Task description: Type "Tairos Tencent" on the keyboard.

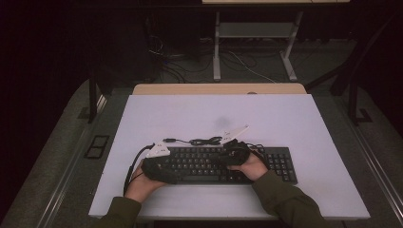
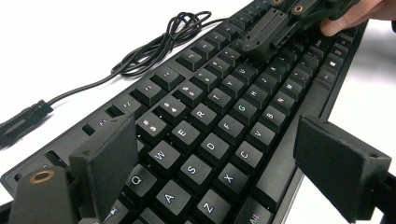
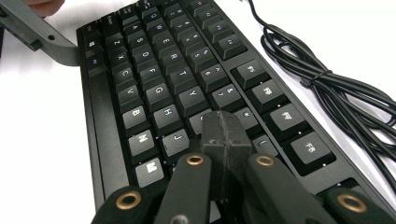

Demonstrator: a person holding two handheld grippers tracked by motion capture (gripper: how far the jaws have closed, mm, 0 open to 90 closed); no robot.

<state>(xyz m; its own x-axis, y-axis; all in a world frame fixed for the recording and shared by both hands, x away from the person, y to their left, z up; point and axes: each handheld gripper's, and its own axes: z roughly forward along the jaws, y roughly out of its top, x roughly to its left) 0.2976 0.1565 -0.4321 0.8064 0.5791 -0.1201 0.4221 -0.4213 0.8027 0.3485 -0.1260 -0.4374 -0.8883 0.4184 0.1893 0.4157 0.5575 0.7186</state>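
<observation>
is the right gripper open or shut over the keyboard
Shut: the right gripper has both fingers pressed together with no gap, tips down over the keyboard keys.

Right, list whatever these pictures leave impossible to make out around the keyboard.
- High view: keyboard legends too small and dark; hands cover its middle.
- Right gripper view: the key under the shut right gripper is hidden by its fingertips.
- Left gripper view: the cable plug is cut off by the left edge.

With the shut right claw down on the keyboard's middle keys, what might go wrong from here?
1. The shut right claw is wide against the keyboard's keycaps, so it may press two keys at once.
2. The open left claw straddles the left end without gripping; the keyboard may slide on the white table.
3. The coiled cable lies close and could snag.
</observation>
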